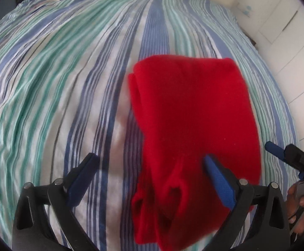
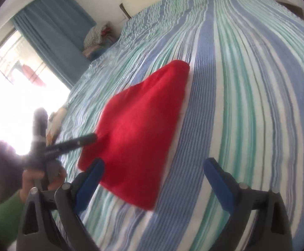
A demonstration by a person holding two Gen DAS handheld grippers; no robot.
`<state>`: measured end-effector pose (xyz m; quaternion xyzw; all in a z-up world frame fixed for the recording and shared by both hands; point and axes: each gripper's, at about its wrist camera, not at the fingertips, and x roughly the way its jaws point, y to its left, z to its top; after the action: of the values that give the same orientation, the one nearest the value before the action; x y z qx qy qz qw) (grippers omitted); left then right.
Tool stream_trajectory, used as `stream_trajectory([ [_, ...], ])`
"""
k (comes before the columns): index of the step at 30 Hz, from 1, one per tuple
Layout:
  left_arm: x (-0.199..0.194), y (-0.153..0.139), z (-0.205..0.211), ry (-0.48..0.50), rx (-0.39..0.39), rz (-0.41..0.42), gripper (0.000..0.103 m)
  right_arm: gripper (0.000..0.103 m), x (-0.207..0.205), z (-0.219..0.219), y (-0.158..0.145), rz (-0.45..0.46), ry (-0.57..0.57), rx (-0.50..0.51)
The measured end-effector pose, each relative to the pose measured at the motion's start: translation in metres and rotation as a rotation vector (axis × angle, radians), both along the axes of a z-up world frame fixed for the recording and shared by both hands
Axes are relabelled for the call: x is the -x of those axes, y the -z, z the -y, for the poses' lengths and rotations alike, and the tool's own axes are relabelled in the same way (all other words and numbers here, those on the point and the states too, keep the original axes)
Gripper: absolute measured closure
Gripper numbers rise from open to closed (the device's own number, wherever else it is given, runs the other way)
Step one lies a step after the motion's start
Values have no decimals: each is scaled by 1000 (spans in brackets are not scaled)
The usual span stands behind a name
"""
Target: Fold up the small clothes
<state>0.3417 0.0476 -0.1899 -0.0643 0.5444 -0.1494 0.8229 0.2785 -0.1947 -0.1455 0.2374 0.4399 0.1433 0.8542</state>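
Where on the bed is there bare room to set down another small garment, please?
Striped bedspread lies bare right of the red garment, and beyond it toward the headboard. Left of the garment is also open. The near edge is crowded by the left gripper and right gripper.

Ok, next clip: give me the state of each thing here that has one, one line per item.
red garment: folded into a compact stack, lying on the bed, held by neither gripper.
striped bedsheet: spread over the bed, lightly wrinkled.
left gripper: open, fingers apart, one over the garment's near end.
right gripper: open, nothing between its fingers.
curtain: drawn to one side, window uncovered.
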Motion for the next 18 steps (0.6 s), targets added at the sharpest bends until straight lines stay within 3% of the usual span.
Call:
stream_trajectory([
  [4,-1,10,-2,-50,59,-27,5,9,-59,-9,48,-95,61,-215],
  [5,-1,11,1,-45,76,-35,41,20,-66,-17,60,-121,79,-245],
  [6,-2,12,7,-6,109,-57,69,33,-71,-28,67,-128,72,-228],
  [7,0,9,15,11,96,-62,79,65,-75,-43,67,-129,41,-145],
  [9,5,-15,29,52,20,8,83,71,-75,-73,53,-92,-6,75],
  [12,14,-70,33,89,76,119,83,75,-68,-91,7,27,-59,218],
  [16,17,-142,32,105,156,244,79,75,-62,-75,-78,211,-61,216],
  [18,15,-144,37,100,131,222,64,74,-64,-66,-108,249,-52,187],
])
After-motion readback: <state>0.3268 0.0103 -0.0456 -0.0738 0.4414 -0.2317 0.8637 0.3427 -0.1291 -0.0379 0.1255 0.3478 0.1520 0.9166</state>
